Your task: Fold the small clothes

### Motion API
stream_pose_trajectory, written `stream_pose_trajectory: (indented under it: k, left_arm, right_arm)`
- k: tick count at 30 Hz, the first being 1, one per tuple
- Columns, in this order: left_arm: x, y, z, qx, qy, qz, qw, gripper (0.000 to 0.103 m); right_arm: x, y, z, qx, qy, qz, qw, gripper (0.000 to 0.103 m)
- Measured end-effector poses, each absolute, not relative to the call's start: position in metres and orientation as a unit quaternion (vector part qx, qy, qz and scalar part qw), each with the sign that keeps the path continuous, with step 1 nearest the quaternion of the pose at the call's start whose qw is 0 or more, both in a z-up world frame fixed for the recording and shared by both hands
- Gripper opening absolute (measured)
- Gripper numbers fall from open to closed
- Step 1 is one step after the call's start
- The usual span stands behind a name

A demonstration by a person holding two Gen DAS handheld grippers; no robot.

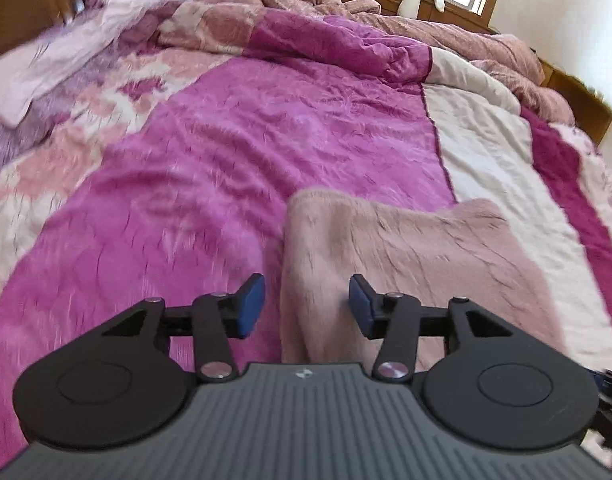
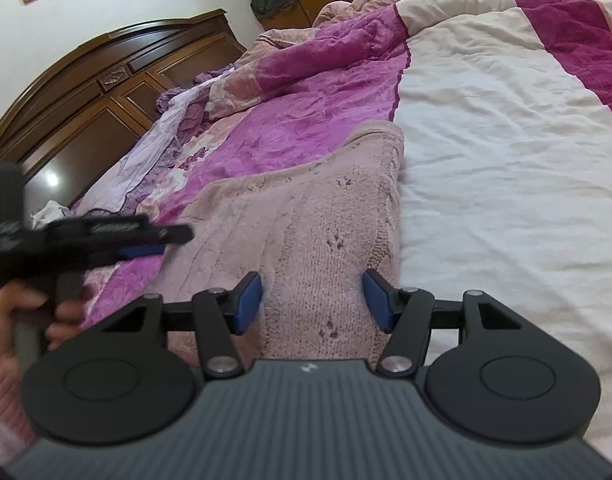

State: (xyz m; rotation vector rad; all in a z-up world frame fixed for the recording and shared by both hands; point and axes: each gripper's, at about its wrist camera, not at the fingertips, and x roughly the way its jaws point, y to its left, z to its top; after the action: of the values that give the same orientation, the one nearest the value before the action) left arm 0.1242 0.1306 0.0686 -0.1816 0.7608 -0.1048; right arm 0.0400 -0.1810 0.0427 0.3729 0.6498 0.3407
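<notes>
A pale pink knitted garment (image 1: 405,264) lies folded on the bed, its left edge running straight away from me. My left gripper (image 1: 307,306) is open just above that near left edge, and its blue pads do not touch the knit. In the right wrist view the same garment (image 2: 306,208) stretches ahead. My right gripper (image 2: 311,302) hovers open over its near right part, with the knit lying flat below the jaws. The left gripper (image 2: 146,244) shows blurred at the left of that view, held by a hand (image 2: 34,312).
The bed is covered by a magenta and cream bedspread (image 1: 234,152). A crumpled pink quilt (image 1: 445,36) is piled at the far side. A dark wooden headboard (image 2: 86,92) stands at the left, and a lilac sheet (image 1: 46,64) lies bunched near it.
</notes>
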Motion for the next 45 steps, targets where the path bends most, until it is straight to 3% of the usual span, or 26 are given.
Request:
stream_pose_trajectory:
  k: [8,18,19,23,30,36,39,43,45]
  left_arm:
    - [0.061,0.135,0.072,-0.151,0.394,-0.097,0.902,0.057]
    - [0.037,0.115,0.057,-0.123,0.419,-0.111,0.893,0.058]
    - [0.037,0.113,0.056,-0.122,0.415,-0.112,0.895,0.055]
    - [0.032,0.103,0.057,-0.082,0.388,-0.110,0.911,0.023]
    - [0.028,0.120,0.067,-0.032,0.375,-0.078,0.923,0.019]
    - [0.032,0.119,0.048,-0.014,0.393,-0.071,0.917,0.024]
    - [0.031,0.118,0.050,-0.010,0.389,-0.070,0.918,0.032]
    - [0.031,0.127,0.059,-0.046,0.393,-0.066,0.916,0.054]
    - [0.031,0.133,0.064,-0.074,0.396,-0.064,0.913,0.058]
  right_arm:
    - [0.034,-0.184,0.046,0.188,0.315,0.151,0.918,0.059]
    - [0.026,-0.195,0.045,0.214,0.319,0.128,0.914,0.060]
    - [0.026,-0.195,0.045,0.216,0.320,0.127,0.914,0.060]
    - [0.025,-0.194,0.044,0.219,0.324,0.124,0.912,0.060]
    - [0.023,-0.174,0.048,0.199,0.328,0.156,0.910,0.060]
    - [0.021,-0.168,0.041,0.150,0.340,0.154,0.916,0.061]
    - [0.022,-0.172,0.041,0.148,0.351,0.152,0.912,0.063]
    - [0.021,-0.177,0.045,0.156,0.354,0.152,0.910,0.064]
    - [0.020,-0.181,0.047,0.166,0.352,0.152,0.908,0.064]
